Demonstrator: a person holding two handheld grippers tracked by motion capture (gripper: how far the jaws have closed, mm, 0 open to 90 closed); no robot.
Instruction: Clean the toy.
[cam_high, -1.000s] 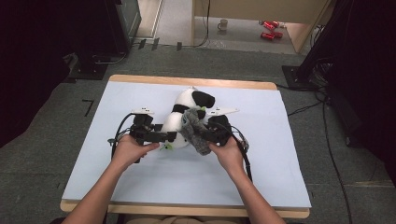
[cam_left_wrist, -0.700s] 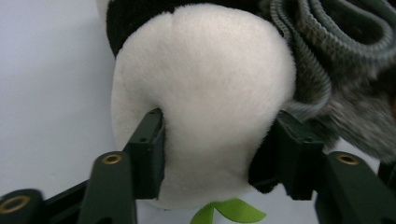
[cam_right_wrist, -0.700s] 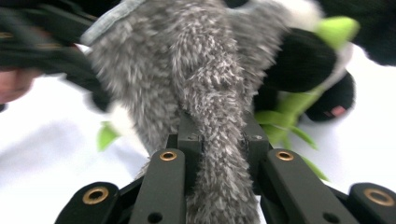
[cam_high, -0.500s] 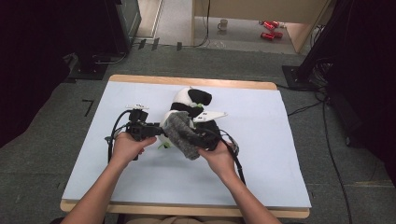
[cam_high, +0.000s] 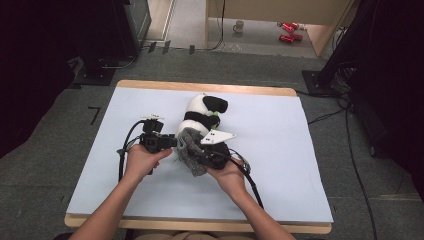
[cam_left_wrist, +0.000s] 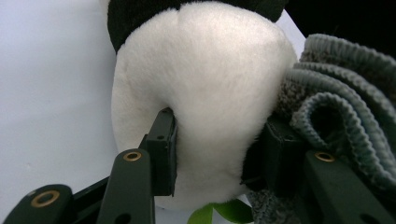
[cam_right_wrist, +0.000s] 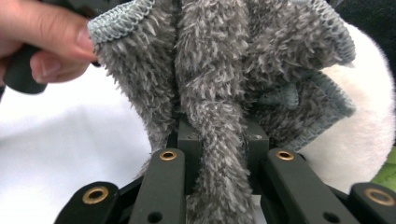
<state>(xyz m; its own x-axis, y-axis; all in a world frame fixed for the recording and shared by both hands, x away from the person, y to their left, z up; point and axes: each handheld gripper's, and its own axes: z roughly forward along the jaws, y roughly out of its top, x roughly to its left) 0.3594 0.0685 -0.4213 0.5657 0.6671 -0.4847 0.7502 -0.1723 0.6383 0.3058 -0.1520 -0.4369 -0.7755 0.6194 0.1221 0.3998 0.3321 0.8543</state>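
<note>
Plush panda (cam_high: 200, 112) lying near the centre of the light blue table mat (cam_high: 300, 165), its white rump toward me at six o'clock. My left gripper (cam_left_wrist: 210, 154) has just been closing and now pinches that rump between its pads. My right gripper (cam_right_wrist: 219, 140), at four o'clock of the rump, is clamped on a fuzzy grey cloth (cam_right_wrist: 224, 70). To do this well, I judge, I hold the toy steady and draw the cloth over it without slackening.
</note>
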